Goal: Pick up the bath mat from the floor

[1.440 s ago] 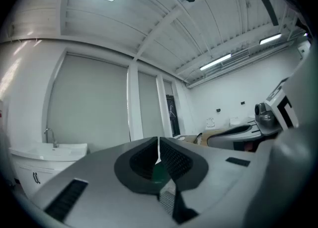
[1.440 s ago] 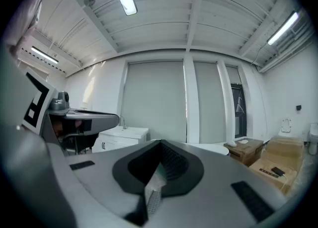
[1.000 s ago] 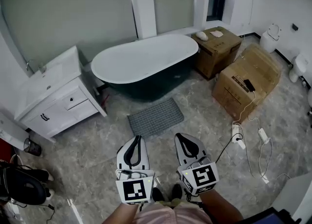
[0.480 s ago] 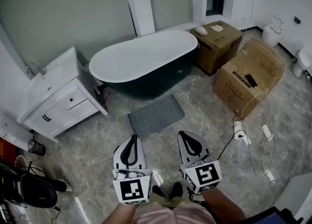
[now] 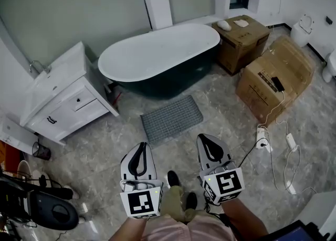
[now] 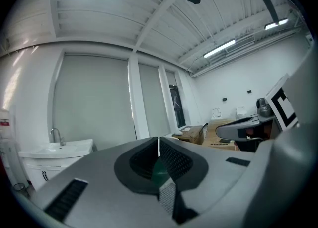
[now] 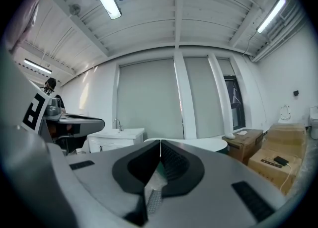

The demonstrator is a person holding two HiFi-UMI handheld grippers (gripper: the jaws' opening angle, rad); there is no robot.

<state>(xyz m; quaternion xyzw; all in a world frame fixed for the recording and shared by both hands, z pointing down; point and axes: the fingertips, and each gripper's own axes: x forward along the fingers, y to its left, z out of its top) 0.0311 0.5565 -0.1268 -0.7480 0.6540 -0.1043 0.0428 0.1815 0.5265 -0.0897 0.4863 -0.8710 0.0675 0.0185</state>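
**Status: bath mat (image 5: 171, 118) on floor (image 5: 94, 145), both claws closed**

The marbled floor carries a dark bathtub (image 5: 157, 56) with a white rim. Two cardboard boxes (image 5: 273, 80) stand to its right. The grey bath mat lies flat on the floor, just in front of the bathtub. The left claw (image 5: 142, 146) and right claw (image 5: 206, 140) are held side by side, apart from the mat. Each has its jaws pressed together with nothing between them.
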